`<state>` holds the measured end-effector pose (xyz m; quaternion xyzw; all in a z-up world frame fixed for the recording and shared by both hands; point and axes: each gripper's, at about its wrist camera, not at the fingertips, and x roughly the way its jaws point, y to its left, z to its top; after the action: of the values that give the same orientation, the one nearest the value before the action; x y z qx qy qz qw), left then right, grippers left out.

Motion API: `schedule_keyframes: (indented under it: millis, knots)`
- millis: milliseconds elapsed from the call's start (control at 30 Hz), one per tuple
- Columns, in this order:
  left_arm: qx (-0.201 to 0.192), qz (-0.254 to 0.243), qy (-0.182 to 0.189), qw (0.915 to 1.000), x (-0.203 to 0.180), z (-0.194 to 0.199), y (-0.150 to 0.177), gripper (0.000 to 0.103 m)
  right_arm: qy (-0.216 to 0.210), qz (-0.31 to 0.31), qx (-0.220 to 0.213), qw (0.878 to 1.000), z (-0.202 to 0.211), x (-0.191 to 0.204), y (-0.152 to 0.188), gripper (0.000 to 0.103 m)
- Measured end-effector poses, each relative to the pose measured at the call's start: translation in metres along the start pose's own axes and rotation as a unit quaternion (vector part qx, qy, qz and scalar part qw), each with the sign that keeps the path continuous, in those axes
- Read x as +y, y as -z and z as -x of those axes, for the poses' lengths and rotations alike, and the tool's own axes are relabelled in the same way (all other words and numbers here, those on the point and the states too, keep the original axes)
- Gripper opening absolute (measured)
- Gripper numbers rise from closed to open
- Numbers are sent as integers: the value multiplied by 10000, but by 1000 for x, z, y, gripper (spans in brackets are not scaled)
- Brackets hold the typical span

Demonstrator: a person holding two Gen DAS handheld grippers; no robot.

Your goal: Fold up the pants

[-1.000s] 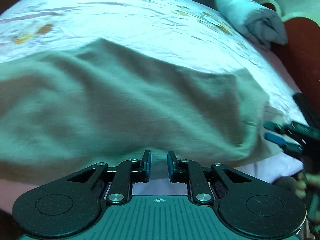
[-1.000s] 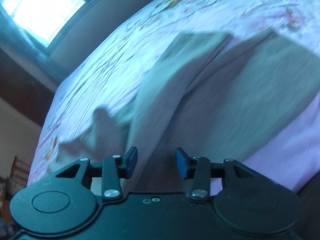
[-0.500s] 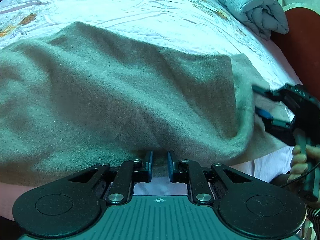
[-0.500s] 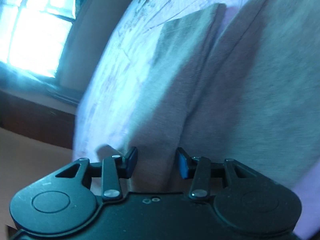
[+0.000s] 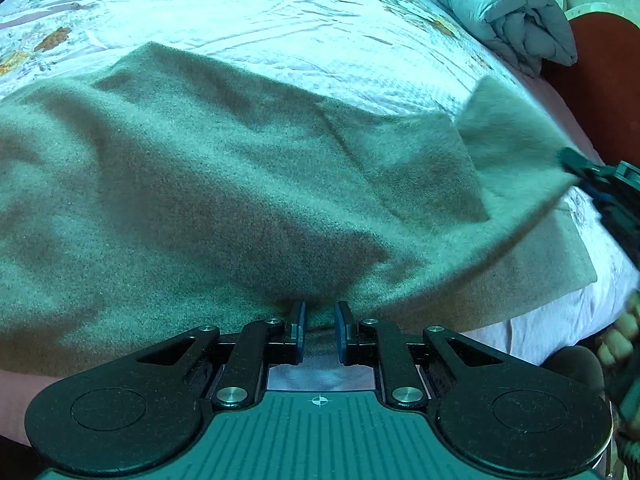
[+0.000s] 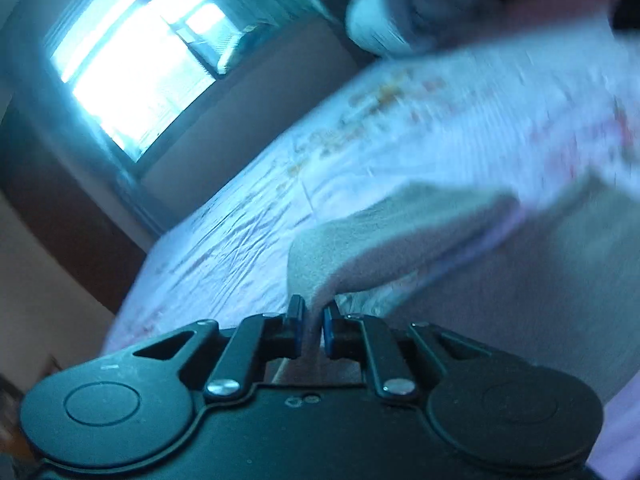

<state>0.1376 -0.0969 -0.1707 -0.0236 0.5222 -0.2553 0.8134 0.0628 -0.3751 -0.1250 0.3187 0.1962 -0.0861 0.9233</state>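
Note:
Grey-beige pants lie spread across a bed with a pale floral sheet. My left gripper is shut on the near edge of the pants, fabric bunched between its pads. My right gripper is shut on another edge of the pants and lifts it off the sheet. In the left wrist view the right gripper shows at the far right, pulling a corner of the fabric up. The lower layer of pants stays flat on the bed.
A rolled light-blue quilt lies at the bed's far right corner, beside a red chair. A bright window and wall stand beyond the bed. The person's hand shows at the right edge.
My right gripper has closed on the pants edge and lifted it, tilting toward the window. My left gripper stays clamped on the near edge, with the fabric drawn closer.

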Motion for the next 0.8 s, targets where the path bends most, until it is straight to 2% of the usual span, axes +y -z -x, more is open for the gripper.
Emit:
schedule_keyframes:
  millis: [133,200,233,267,300,367,433,667,767,800]
  knots:
    - [-7,-39,27,10000,1,1,0,16,421,890,-180,9950,36,25,17,1]
    - [-12,-41,39,10000,2,0,1,16,725,1131,65,9909,42,22,31,2]
    - [-12,-50,37,10000,2,-1,1,16,826,1105,375,9897,36,15,38,7]
    - [-11,-57,30,10000,2,-1,2,16,873,900,874,9882,21,1,45,14]
    - [-14,-59,30,10000,1,0,2,16,776,460,1207,9886,14,-14,50,16]
    - [-25,-42,34,10000,2,0,3,16,570,-436,1056,9918,25,-41,49,22]
    - [-32,-39,23,10000,2,0,4,16,492,-803,825,9921,34,-59,38,24]
    - [-33,4,-58,10000,-1,0,3,16,668,-1464,678,9846,26,-106,9,31]
    - [-93,-104,-178,9997,-9,2,4,16,650,-1511,677,9841,25,-112,-3,38]
    - [-126,-160,-189,9996,-13,3,4,16,685,-1466,644,9847,27,-113,-8,44]
